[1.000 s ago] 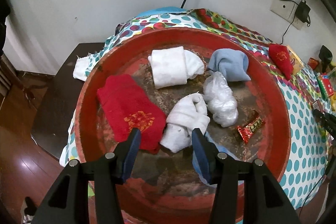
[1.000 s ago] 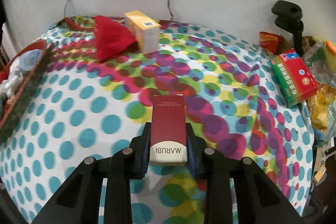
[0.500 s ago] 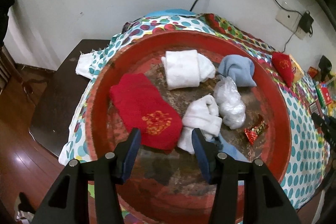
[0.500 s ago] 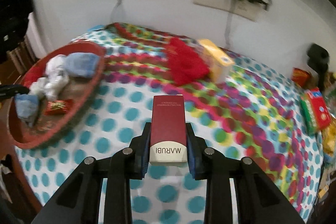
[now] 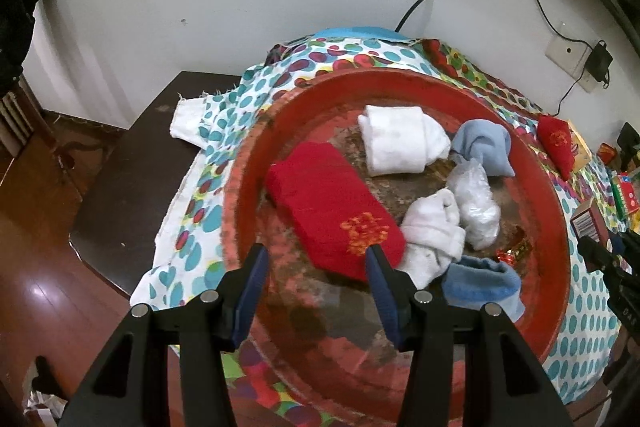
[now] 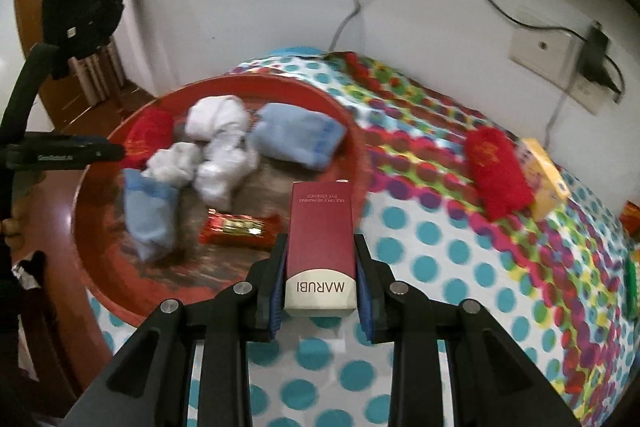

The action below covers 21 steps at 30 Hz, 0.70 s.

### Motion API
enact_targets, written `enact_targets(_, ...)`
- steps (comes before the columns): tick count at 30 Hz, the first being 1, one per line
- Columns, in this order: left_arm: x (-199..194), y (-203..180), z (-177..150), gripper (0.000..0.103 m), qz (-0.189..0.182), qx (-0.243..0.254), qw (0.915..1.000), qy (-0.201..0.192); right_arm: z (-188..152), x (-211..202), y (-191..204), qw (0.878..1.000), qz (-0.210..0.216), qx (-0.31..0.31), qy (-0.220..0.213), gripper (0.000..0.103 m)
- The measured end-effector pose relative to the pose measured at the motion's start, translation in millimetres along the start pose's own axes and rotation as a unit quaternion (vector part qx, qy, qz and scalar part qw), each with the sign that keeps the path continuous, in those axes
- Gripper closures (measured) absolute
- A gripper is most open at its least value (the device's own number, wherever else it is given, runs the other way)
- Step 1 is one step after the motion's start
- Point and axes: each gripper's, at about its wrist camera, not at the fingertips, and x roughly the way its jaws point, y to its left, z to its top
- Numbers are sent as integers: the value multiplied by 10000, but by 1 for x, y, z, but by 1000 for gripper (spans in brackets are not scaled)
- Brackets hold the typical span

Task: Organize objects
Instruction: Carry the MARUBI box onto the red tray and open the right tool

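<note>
My right gripper (image 6: 320, 269) is shut on a dark red Marubi box (image 6: 321, 245) and holds it in the air beside the right rim of the round red tray (image 6: 96, 291). The tray (image 5: 556, 275) holds a red sock (image 5: 332, 219), white sock rolls (image 5: 400, 141), two blue socks (image 5: 482, 143), a clear plastic bundle (image 5: 474, 205) and a red candy wrapper (image 6: 238, 227). My left gripper (image 5: 316, 269) hangs open over the tray's near left part, with nothing between its fingers. In the left wrist view the right gripper with its box (image 5: 590, 223) shows at the right edge.
A polka-dot cloth (image 6: 440, 259) covers the table. On it lie another red sock (image 6: 496, 173) and a yellow box (image 6: 544, 179) near the wall socket (image 6: 548, 57). A dark side table (image 5: 128, 179) and wooden floor lie left of the tray.
My right gripper has swung left with the red box, from the middle of the cloth to the tray's rim. My left gripper has drifted left over the tray, still open.
</note>
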Motion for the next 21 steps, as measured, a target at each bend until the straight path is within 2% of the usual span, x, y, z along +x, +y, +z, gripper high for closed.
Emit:
enact_targets(8, -5, 11, 1, 51, 74, -133, 9998, -106, 14, 16, 32, 9996, 131, -241, 61, 75)
enact_targets(13, -4, 14, 1, 51, 104, -171, 9997, -110, 23, 29, 51, 9995, 35, -310, 89, 75)
enact_targets(21, -3, 17, 0, 51, 91, -194, 9997, -98, 30, 49, 75, 9990, 107, -373, 235, 75)
